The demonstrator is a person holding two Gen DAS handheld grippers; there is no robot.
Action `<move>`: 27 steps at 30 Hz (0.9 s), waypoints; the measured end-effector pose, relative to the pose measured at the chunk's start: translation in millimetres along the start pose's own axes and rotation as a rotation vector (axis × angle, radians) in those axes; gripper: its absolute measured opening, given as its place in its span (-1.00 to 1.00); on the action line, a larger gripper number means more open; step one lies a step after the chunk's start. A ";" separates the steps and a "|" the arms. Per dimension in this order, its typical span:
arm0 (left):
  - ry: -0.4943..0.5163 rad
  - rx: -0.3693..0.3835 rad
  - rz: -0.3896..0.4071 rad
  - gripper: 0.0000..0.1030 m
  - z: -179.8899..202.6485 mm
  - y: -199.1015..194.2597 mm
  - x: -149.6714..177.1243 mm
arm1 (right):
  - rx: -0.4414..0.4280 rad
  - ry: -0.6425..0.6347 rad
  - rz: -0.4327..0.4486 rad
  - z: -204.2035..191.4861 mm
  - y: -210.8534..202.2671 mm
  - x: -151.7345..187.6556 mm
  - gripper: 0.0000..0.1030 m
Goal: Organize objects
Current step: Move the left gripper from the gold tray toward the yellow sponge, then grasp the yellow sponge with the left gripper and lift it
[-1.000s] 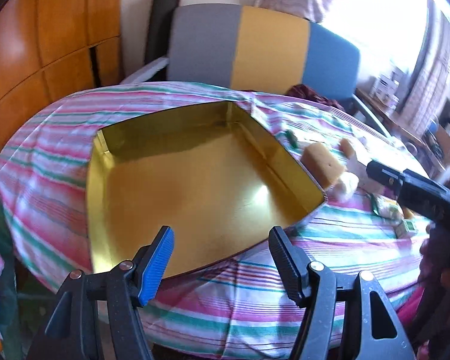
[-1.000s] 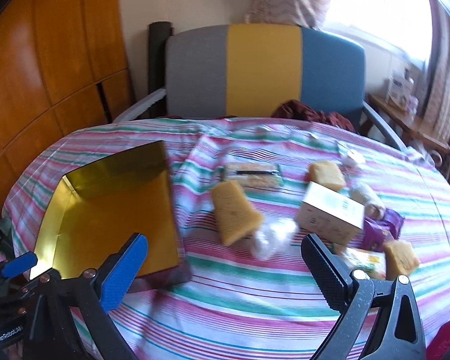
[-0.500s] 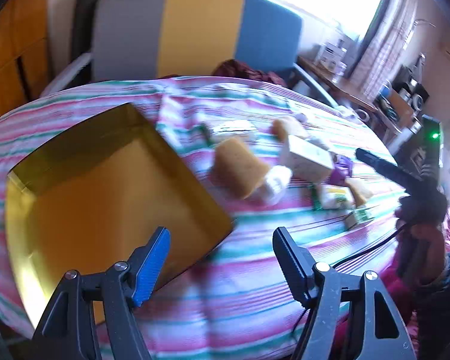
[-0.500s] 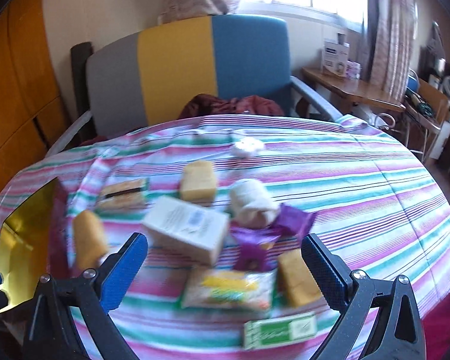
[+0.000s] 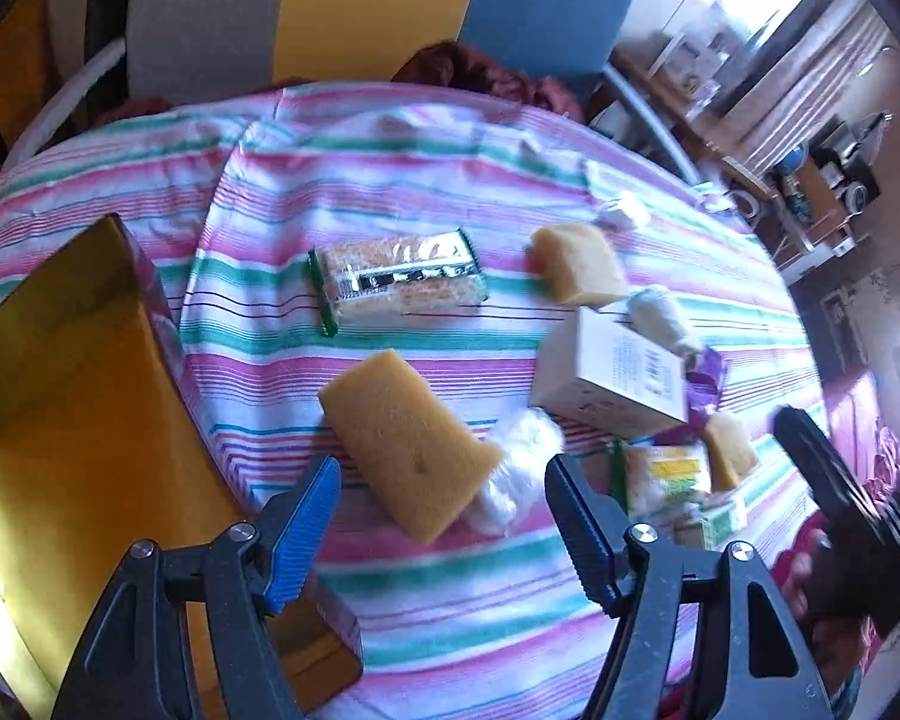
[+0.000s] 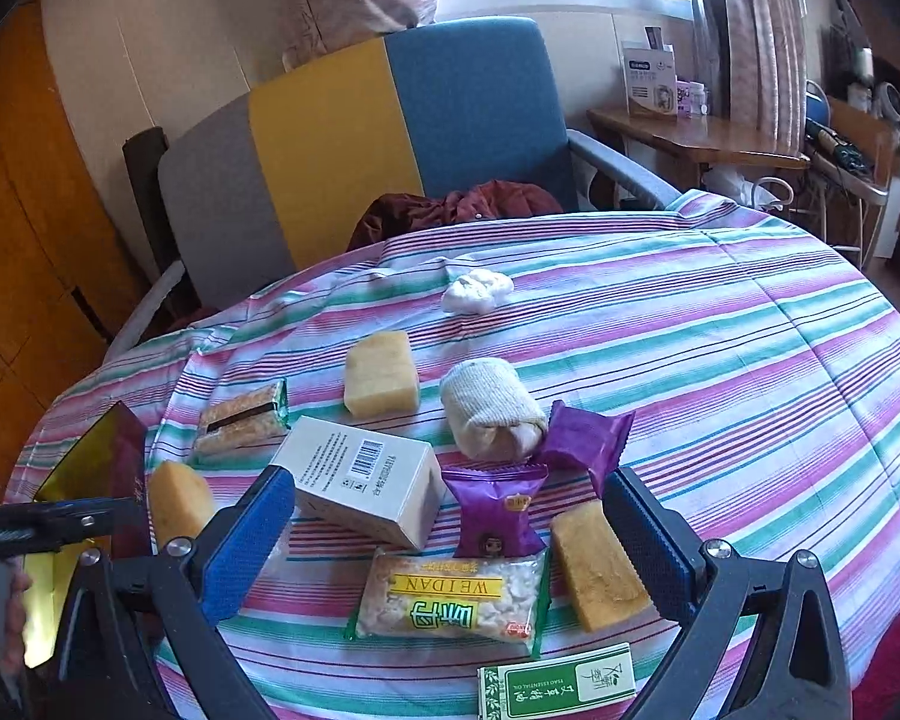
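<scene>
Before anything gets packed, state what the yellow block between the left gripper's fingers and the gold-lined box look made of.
Yellow block: apparently sponge foam, matte, with a finely pitted face. Gold-lined box: likely card or tin lined with glossy gold foil, since it mirrors light; the base material is unclear.

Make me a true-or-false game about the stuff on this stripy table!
1. The left gripper is squeezing a sponge. False: it is open, and the big sponge lies on the cloth, not squeezed.
2. The gold box has nothing in it where we can see. True.
3. Two purple snack packets lie near the white box. True.
4. The white box is inside the gold box. False: it sits on the striped cloth.
5. The right gripper is open and holds nothing. True.
6. The chair behind the table is all red. False: it is grey, yellow and blue.
</scene>
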State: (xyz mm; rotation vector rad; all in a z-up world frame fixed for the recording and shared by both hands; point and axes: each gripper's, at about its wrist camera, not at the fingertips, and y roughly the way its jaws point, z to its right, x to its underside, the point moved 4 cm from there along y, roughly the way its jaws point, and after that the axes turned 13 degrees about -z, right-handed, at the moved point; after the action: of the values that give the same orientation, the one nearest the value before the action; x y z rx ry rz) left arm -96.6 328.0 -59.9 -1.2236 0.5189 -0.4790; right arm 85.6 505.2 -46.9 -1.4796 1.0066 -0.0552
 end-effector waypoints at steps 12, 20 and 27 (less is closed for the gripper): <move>-0.002 -0.154 0.022 0.38 7.7 38.1 -21.6 | -0.041 0.023 -0.006 4.0 1.6 -1.5 1.00; 0.063 -0.214 0.100 0.00 4.4 42.1 -12.1 | -0.025 0.020 -0.018 4.5 4.8 -0.6 1.00; 0.096 -0.161 0.164 -0.08 -1.6 19.5 3.7 | -0.010 -0.020 -0.046 -2.1 9.9 2.4 1.00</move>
State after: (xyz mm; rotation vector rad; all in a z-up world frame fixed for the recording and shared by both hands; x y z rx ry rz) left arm -93.3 329.8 -79.5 -1.3032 0.7449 -0.3627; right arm 80.5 503.7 -55.9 -1.5100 0.9579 -0.0684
